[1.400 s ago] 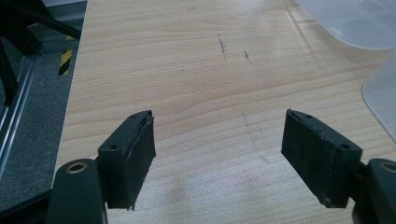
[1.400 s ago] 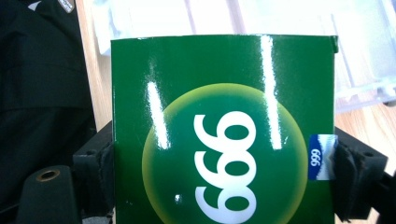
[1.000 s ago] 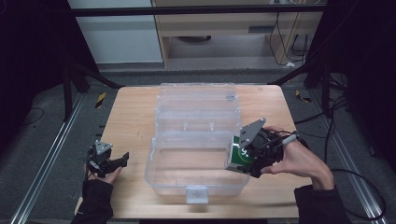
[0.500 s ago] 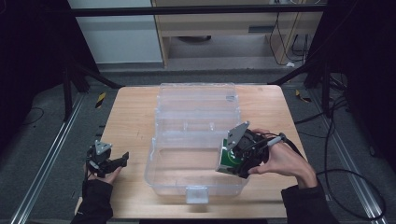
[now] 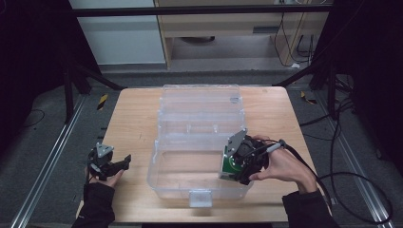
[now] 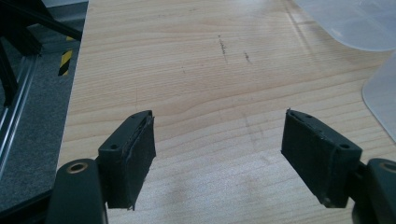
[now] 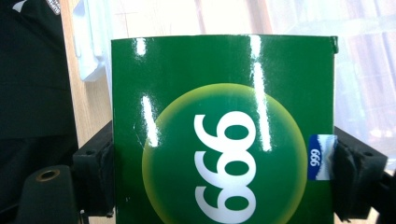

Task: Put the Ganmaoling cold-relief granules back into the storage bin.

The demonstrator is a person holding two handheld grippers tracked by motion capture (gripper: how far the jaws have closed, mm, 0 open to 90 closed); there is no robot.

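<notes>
While left claw (image 6: 219,158) gapes, green box (image 7: 224,140) sits btwn right claw (image 7: 223,177) pads.

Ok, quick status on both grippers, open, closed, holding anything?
Left gripper: open, empty, over the bare wooden table.
Right gripper: closed on the green box, at the clear bin.

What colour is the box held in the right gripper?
Glossy green box with a yellow-green circle and white digits; clearest in the right gripper view.
</notes>
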